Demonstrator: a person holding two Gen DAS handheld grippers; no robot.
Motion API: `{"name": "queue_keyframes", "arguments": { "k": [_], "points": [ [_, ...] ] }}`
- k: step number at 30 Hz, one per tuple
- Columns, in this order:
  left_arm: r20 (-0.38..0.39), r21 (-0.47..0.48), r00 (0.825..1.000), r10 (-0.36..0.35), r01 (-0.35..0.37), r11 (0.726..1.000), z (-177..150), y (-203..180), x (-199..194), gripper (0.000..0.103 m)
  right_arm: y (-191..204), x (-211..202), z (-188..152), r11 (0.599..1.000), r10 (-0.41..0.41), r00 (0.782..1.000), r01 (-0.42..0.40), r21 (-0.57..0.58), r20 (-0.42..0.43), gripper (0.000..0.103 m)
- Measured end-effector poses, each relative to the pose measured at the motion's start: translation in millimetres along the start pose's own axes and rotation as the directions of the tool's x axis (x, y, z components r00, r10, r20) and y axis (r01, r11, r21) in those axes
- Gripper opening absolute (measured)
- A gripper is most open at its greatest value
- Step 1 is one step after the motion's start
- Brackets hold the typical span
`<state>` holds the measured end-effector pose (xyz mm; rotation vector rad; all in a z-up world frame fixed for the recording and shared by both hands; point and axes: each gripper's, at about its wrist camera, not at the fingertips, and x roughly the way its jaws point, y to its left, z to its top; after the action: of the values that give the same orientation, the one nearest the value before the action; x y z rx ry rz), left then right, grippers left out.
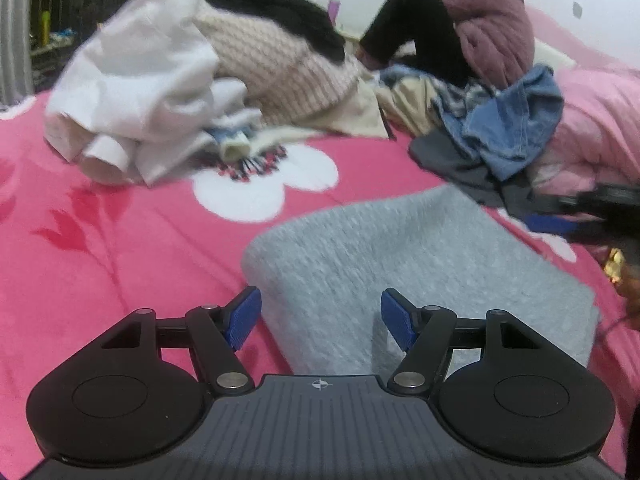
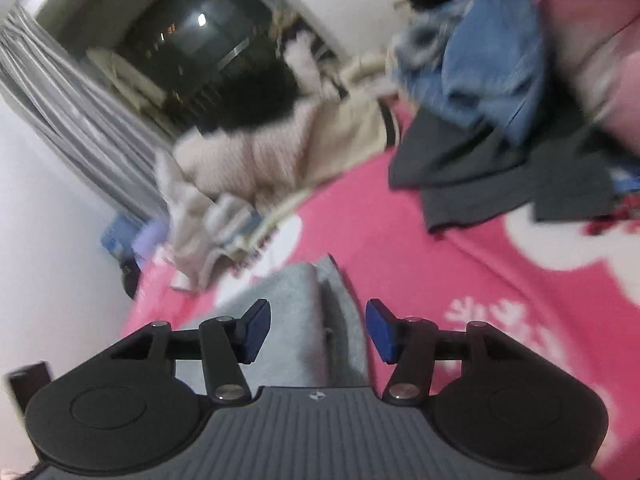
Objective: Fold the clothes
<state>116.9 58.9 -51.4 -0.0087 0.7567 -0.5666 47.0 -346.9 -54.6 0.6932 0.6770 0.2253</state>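
A folded grey garment (image 1: 400,264) lies flat on the pink flowered bedspread (image 1: 120,248). My left gripper (image 1: 320,318) stands open just above its near edge, blue pads apart, nothing between them. The same grey garment (image 2: 296,320) shows in the right wrist view with its folded layers edge-on. My right gripper (image 2: 318,330) is open over that edge, holding nothing. The right gripper (image 1: 596,208) also shows blurred at the far right of the left wrist view.
A heap of unfolded clothes lies beyond: a white garment (image 1: 140,80), a beige knit sweater (image 1: 272,64), black cloth (image 1: 288,16), blue denim (image 1: 516,120) and a dark grey garment (image 2: 500,168). A person (image 1: 472,28) sits at the back. Curtains (image 2: 80,128) and a dark window (image 2: 192,40) stand left.
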Motion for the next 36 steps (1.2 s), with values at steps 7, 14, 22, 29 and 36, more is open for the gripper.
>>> {"name": "queue_keyframes", "arguments": {
  "k": [7,14,22,29,36],
  "points": [
    [-0.049,0.225,0.993,-0.107,0.115,0.968,-20,-42,-46,0.067,49,-60,-71,0.996,0.086,0.991,-0.087,-0.014,-0.099,0.037],
    [-0.148,0.526,0.986,-0.071,0.14,0.839,-77,-105,-54,0.065,78,-19,-138,0.999,0.03,0.972,-0.033,-0.009,-0.232,0.019],
    [-0.083,0.641,0.997,-0.001,0.055,0.765,-92,-113,-45,0.055,102,5,-141,0.991,-0.01,0.974,-0.02,-0.132,-0.224,0.015],
    [-0.115,0.589,0.991,-0.074,0.128,0.798,-83,-112,-47,0.064,73,16,-139,0.992,0.099,0.977,-0.083,0.093,-0.187,0.014],
    [-0.064,0.54,0.997,-0.046,0.073,0.839,-74,-112,-34,0.061,61,6,-141,0.987,0.1,0.981,-0.078,0.138,-0.164,0.014]
  ]
}}
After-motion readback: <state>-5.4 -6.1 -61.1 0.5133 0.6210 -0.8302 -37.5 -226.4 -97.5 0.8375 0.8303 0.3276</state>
